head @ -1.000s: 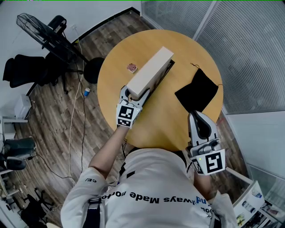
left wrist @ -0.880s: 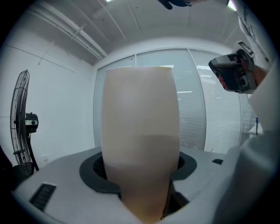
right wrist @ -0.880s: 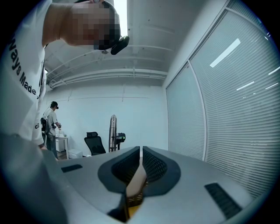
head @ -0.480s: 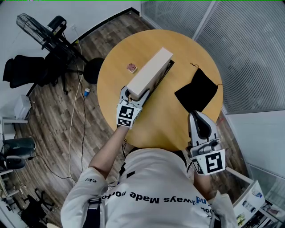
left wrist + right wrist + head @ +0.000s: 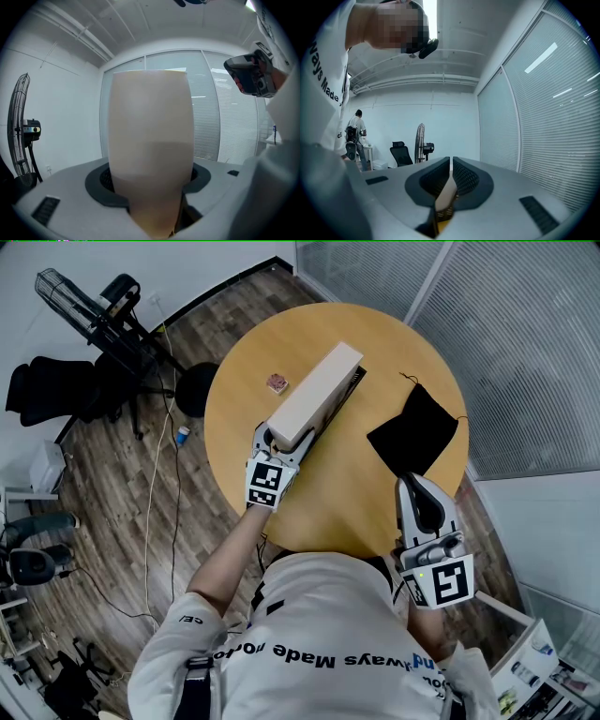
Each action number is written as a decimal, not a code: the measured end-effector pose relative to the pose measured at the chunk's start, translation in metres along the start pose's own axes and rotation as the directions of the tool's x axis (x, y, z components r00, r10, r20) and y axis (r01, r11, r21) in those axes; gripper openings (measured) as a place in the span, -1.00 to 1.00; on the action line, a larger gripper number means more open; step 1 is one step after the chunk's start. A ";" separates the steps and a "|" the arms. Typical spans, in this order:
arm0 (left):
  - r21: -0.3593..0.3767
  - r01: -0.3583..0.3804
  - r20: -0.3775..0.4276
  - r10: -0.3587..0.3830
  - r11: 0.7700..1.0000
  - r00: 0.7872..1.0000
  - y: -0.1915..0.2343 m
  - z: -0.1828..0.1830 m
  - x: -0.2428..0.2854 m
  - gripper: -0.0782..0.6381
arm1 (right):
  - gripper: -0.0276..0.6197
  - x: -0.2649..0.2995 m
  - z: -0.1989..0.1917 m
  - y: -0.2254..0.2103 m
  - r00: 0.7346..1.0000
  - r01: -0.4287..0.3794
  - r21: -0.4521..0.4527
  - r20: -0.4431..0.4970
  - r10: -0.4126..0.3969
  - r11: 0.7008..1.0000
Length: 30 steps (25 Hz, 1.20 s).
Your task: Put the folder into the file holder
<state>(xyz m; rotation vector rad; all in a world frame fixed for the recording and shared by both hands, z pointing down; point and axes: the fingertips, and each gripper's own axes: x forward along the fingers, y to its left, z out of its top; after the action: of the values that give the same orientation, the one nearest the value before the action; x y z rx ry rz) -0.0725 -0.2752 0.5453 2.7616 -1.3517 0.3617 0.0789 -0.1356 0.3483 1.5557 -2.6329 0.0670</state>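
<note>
Folder (image 5: 317,392), thick and beige, is clamped in the wide jaws of the left gripper (image 5: 278,440). Right gripper (image 5: 410,484) has its jaws together, holding nothing.

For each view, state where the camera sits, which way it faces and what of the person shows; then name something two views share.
Head view: on the head, facing steeply down at the table; shirt, left gripper on the beige box, right gripper.
Left gripper view: on that gripper, facing along its fingers at the beige box; shirt at right.
Right gripper view: on that gripper, facing level past shut fingers toward the fan; shirt at left.
Shared: all three show the fan.
</note>
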 end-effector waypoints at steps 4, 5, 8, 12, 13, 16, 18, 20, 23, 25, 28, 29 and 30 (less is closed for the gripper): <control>-0.003 -0.003 -0.010 0.003 1.000 1.000 0.002 -0.003 0.000 0.01 | -0.78 0.000 0.001 0.001 1.000 0.001 0.000 -0.002 -0.001 1.000; -0.003 -0.004 -0.012 0.004 1.000 1.000 0.002 -0.003 0.000 0.01 | -0.78 0.000 0.002 0.001 1.000 0.002 -0.001 -0.002 -0.002 1.000; -0.003 -0.003 -0.017 0.003 1.000 1.000 0.001 -0.005 0.000 0.01 | -0.78 -0.001 0.003 0.001 1.000 0.003 -0.002 0.000 -0.003 1.000; -0.004 0.001 -0.021 -0.001 1.000 1.000 -0.001 -0.006 -0.001 0.01 | -0.78 -0.003 0.002 0.002 1.000 0.005 0.000 -0.001 -0.005 1.000; -0.004 0.001 -0.023 -0.002 1.000 1.000 -0.001 -0.007 0.000 0.01 | -0.78 -0.004 0.002 0.002 1.000 0.005 0.000 -0.001 -0.005 1.000; -0.006 0.001 -0.029 -0.001 1.000 1.000 -0.002 -0.008 0.001 0.01 | -0.78 -0.003 0.002 0.000 1.000 0.005 0.001 -0.002 -0.005 1.000; -0.007 0.001 -0.033 -0.001 1.000 0.999 -0.001 -0.009 0.002 0.01 | -0.78 -0.002 0.003 -0.001 1.000 0.004 0.001 -0.002 -0.004 1.000; -0.007 0.001 -0.038 -0.001 1.000 0.999 -0.001 -0.011 0.003 0.01 | -0.78 -0.002 0.002 -0.001 1.000 0.004 0.001 -0.001 -0.004 1.000; -0.007 0.000 -0.047 -0.001 1.000 0.999 -0.002 -0.015 0.003 0.02 | -0.78 -0.003 0.001 -0.001 1.000 0.004 0.001 -0.002 -0.004 1.000; -0.008 -0.001 -0.058 0.001 1.000 0.998 -0.003 -0.019 0.004 0.02 | -0.78 -0.004 0.001 -0.003 1.000 0.004 0.000 -0.002 -0.004 1.000; -0.008 0.000 -0.061 0.000 1.000 0.998 -0.002 -0.021 0.003 0.02 | -0.78 -0.004 0.001 -0.001 1.000 0.005 -0.002 -0.004 -0.005 1.000; -0.008 -0.001 -0.061 0.000 1.000 0.998 -0.001 -0.022 0.002 0.02 | -0.78 -0.004 0.001 0.000 1.000 0.004 -0.002 -0.005 -0.004 1.000; -0.010 -0.003 -0.063 0.002 1.000 0.998 0.000 -0.023 0.002 0.02 | -0.78 -0.004 0.001 0.000 1.000 0.004 -0.002 -0.006 -0.004 1.000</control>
<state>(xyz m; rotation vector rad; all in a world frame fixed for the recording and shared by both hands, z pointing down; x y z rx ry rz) -0.0755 -0.2732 0.5678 2.7159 -1.3390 0.4368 0.0805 -0.1321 0.3468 1.5578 -2.6239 0.0687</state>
